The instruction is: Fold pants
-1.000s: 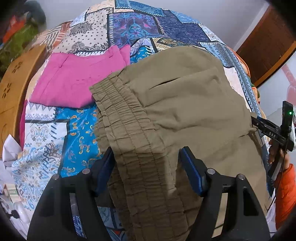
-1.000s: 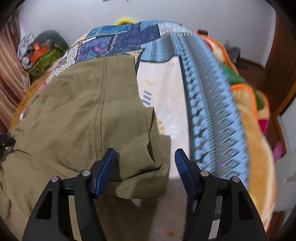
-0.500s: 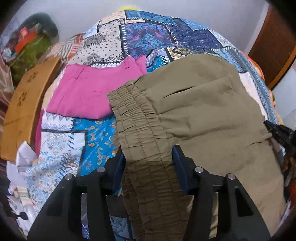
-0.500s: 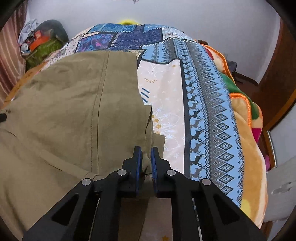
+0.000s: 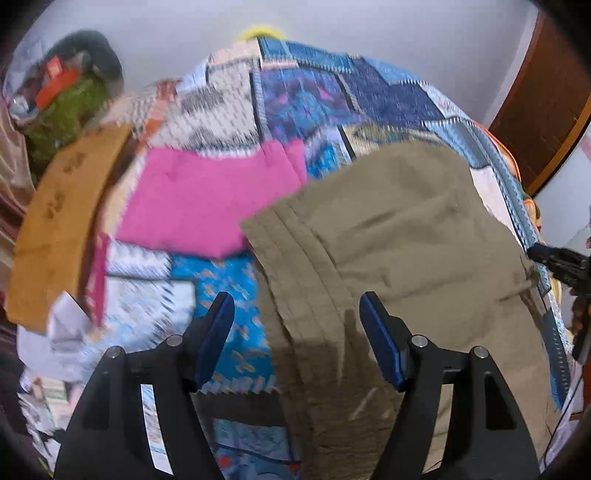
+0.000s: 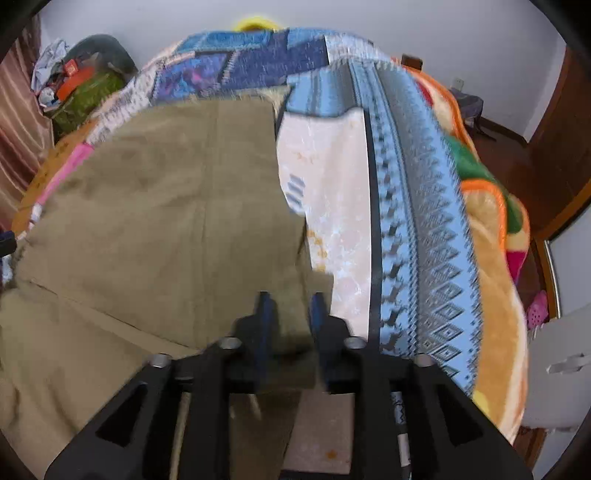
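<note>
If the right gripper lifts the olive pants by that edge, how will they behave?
The olive pants will probably drape limply, since they lie creased on the patchwork bedspread. The right gripper, nearly closed around one edge, would likely lift only that part; the rest should drag.

place: looked like somebody's bedroom, a regular home
bed: patchwork bedspread (image 5: 306,99) covered it, stretching away ahead of the jaws
blanket: fuzzy orange blanket (image 6: 491,266) hung off the edge, off to the right of the right jaws
laundry: pink garment (image 5: 199,206) lay on the spread, ahead-left of the left jaws
clutter: heap of bags and clothes (image 6: 77,88) in the far left corner
woodwork: dark wooden door (image 6: 561,155) far right, plain white wall (image 6: 369,26) behind the bed
</note>
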Demonstrator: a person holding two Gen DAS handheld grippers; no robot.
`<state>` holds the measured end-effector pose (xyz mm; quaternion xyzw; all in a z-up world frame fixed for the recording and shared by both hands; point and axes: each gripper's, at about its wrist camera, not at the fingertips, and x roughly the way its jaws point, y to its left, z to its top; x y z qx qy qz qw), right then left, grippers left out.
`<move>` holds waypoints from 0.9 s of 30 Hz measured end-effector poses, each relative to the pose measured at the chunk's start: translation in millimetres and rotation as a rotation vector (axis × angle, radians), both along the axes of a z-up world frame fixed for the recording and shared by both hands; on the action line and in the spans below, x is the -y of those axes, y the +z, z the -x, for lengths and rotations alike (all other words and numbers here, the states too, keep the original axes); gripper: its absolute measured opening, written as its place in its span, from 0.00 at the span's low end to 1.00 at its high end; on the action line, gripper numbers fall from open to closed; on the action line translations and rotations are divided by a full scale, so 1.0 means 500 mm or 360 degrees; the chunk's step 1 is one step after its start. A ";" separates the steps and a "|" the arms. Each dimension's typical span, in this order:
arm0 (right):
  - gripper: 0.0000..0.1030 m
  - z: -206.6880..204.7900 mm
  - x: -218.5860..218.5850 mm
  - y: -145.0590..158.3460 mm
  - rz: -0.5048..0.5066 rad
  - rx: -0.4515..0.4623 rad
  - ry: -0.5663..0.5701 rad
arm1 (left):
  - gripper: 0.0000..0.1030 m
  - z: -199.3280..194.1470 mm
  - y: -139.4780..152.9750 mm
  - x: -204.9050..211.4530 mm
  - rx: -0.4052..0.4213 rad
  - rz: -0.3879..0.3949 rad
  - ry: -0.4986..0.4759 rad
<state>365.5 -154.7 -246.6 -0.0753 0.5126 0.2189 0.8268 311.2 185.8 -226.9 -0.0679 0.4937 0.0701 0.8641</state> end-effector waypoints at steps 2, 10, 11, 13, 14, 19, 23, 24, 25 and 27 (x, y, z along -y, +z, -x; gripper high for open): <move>0.40 0.003 -0.003 0.038 -0.0056 0.0077 0.0000 | 0.68 -0.011 0.019 -0.017 0.0034 -0.0016 0.0018; 0.57 -0.040 -0.051 0.136 -0.0235 0.0297 0.0045 | 0.71 -0.090 -0.001 -0.090 0.0007 0.0083 0.0083; 0.57 -0.059 -0.062 0.132 -0.0230 0.0299 0.0051 | 0.71 -0.105 -0.015 -0.100 -0.0016 0.0136 0.0092; 0.57 -0.085 -0.083 0.119 -0.0205 0.0288 0.0055 | 0.71 -0.122 -0.034 -0.109 -0.0040 0.0185 0.0100; 0.57 -0.105 -0.091 0.109 -0.0181 0.0284 0.0043 | 0.71 -0.134 -0.047 -0.114 -0.0053 0.0209 0.0101; 0.57 -0.188 -0.125 0.048 -0.0152 0.0189 -0.0003 | 0.71 -0.167 -0.098 -0.123 -0.0100 0.0222 0.0094; 0.57 -0.235 -0.155 0.004 -0.0176 0.0120 -0.0031 | 0.71 -0.188 -0.132 -0.128 -0.0141 0.0253 0.0077; 0.57 -0.242 -0.158 -0.003 -0.0184 0.0103 -0.0038 | 0.71 -0.192 -0.137 -0.129 -0.0141 0.0263 0.0072; 0.57 -0.251 -0.164 -0.012 -0.0189 0.0081 -0.0050 | 0.71 -0.195 -0.140 -0.129 -0.0138 0.0277 0.0068; 0.57 -0.266 -0.175 -0.032 -0.0198 0.0043 -0.0082 | 0.71 -0.202 -0.146 -0.131 -0.0136 0.0301 0.0068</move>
